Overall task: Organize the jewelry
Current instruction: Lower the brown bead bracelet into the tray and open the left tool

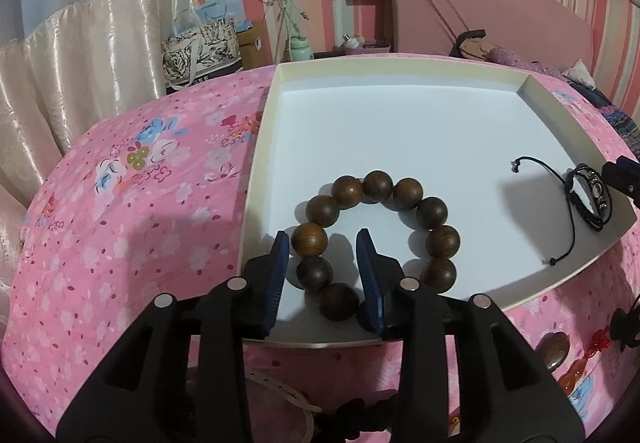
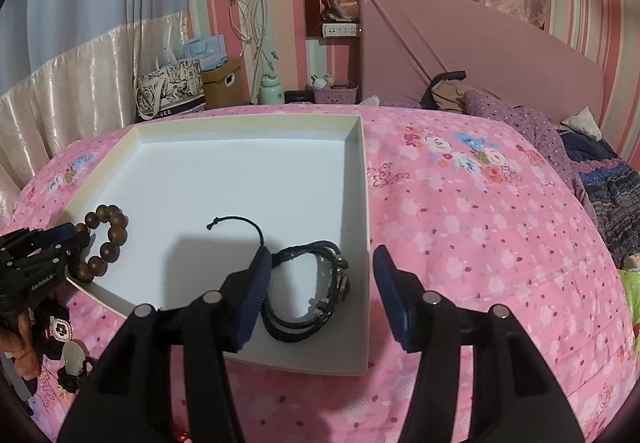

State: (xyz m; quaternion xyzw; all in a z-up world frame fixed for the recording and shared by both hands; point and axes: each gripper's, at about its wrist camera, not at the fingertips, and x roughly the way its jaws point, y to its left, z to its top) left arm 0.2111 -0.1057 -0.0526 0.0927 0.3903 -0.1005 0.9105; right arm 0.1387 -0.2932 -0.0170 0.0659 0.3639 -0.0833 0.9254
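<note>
Resting in a shallow white cardboard tray (image 1: pixel 400 115): brown wooden-bead bracelet (image 1: pixel 374 239), black braided-cord bracelet (image 2: pixel 310 291).
Left gripper (image 1: pixel 324 243) straddles beads near the tray's near-left corner, pads apart; only the right view shows right gripper (image 2: pixel 320 263) gaping wide over the near-right wall.

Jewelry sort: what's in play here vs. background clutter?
In play:
white box
wooden bead bracelet
black cord bracelet
loose jewelry on the bedspread

Clutter:
tote bag
green bottle
clothes pile
</note>
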